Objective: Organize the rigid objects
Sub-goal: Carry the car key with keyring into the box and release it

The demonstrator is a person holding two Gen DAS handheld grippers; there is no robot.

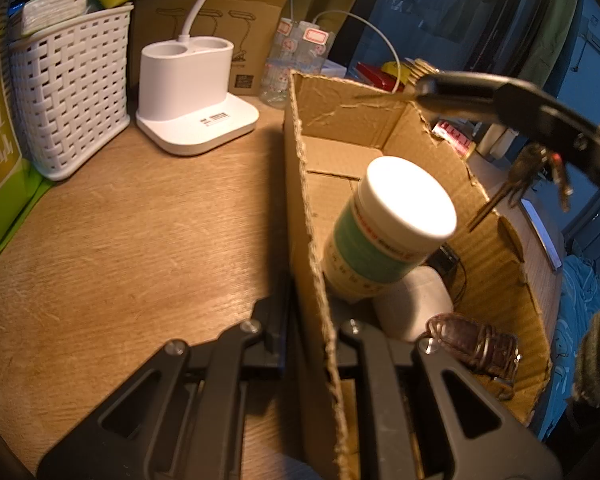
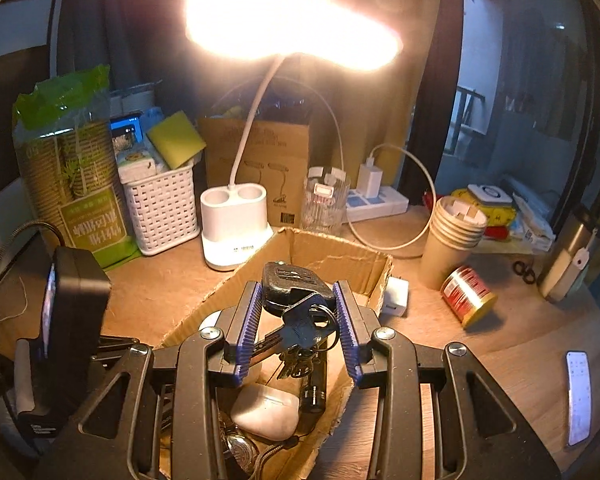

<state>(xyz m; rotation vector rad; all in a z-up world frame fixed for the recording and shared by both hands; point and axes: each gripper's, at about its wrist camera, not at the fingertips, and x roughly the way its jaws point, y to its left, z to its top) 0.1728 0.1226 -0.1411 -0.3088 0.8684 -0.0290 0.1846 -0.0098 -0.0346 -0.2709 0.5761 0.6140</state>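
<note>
Over cardboard box (image 2: 332,258): right gripper (image 2: 298,304) fingers clamped on car key fob (image 2: 288,282); rigid, light, keys dangling loose. Left gripper (image 1: 306,328) fingers pinched box wall.

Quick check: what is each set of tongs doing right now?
Left tongs: clamped on the cardboard box wall.
Right tongs: holding the key bunch over the box.

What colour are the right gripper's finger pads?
Blue, ribbed pads; clearest in the right wrist view.

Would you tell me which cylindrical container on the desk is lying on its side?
The red can with the gold rim lies tipped over; the paper cup stack beside it stands upright.
</note>
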